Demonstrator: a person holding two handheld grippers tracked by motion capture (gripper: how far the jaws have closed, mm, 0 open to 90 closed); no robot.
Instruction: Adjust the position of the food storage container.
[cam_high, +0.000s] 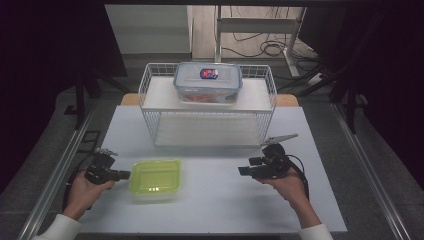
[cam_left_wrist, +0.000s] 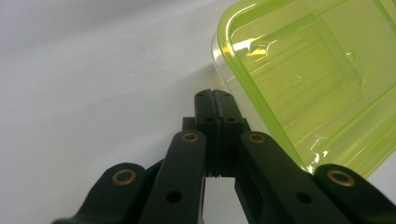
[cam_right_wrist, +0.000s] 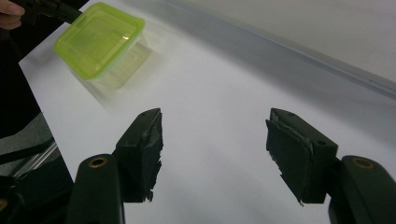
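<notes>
A lime-green see-through food box (cam_high: 155, 179) lies on the white table (cam_high: 220, 200) at the front left. My left gripper (cam_high: 124, 175) is shut, and its tips are right at the box's left side. In the left gripper view the closed jaws (cam_left_wrist: 215, 95) hold nothing and sit just beside the green box (cam_left_wrist: 308, 79) near its corner; I cannot tell whether they touch it. My right gripper (cam_high: 245, 171) rests at the front right, pointing left, apart from the box. It stands open (cam_right_wrist: 215, 140) over bare table, with the green box (cam_right_wrist: 98, 39) farther off.
A white wire rack (cam_high: 207, 107) stands at the back middle of the table. A clear lidded container (cam_high: 208, 82) with red contents sits on the rack's upper shelf. Metal rails run along both table sides, and cables lie on the floor behind.
</notes>
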